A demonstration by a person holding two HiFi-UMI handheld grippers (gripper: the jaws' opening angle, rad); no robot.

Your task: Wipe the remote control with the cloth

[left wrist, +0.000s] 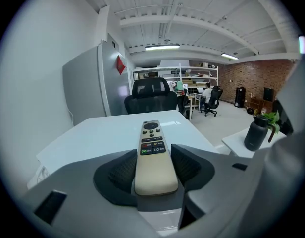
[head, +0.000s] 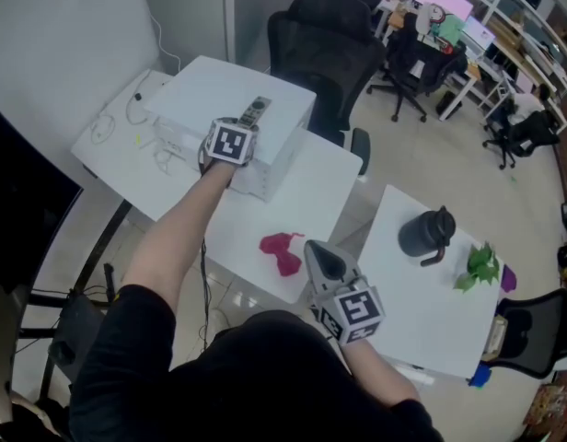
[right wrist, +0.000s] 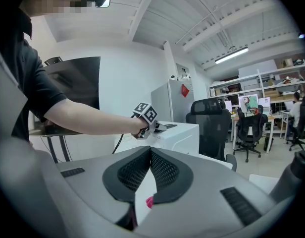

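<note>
Reaching out to the far left, you have the left tongs [left wrist: 153,166] set round the remote control [head: 255,110], which lies flat on top of a white box [head: 226,86] at the far end of the bench [head: 313,190]. Its buttons face up. Its long axis runs straight away from those tongs, slanting a little to the right: the button end points far, toward the office chairs, and the plain end lies near, between the pads [left wrist: 188,166]. The tongs stand fairly wide, yet the left gripper view shows no gap on either side of the remote (each pad lies against a long edge), so read them as clamped on its plain end.

Your right tongs [right wrist: 150,152] are pressed together with nothing between them. They hang at the near edge of the bench, just to the right of the cloth [head: 282,251]. The cloth is a crumpled pink heap lying on the bench, well apart from the remote, and a sliver of it shows below the closed tongs in the right gripper view. A black jug [head: 428,233] stands on a separate bench to the right.
</note>
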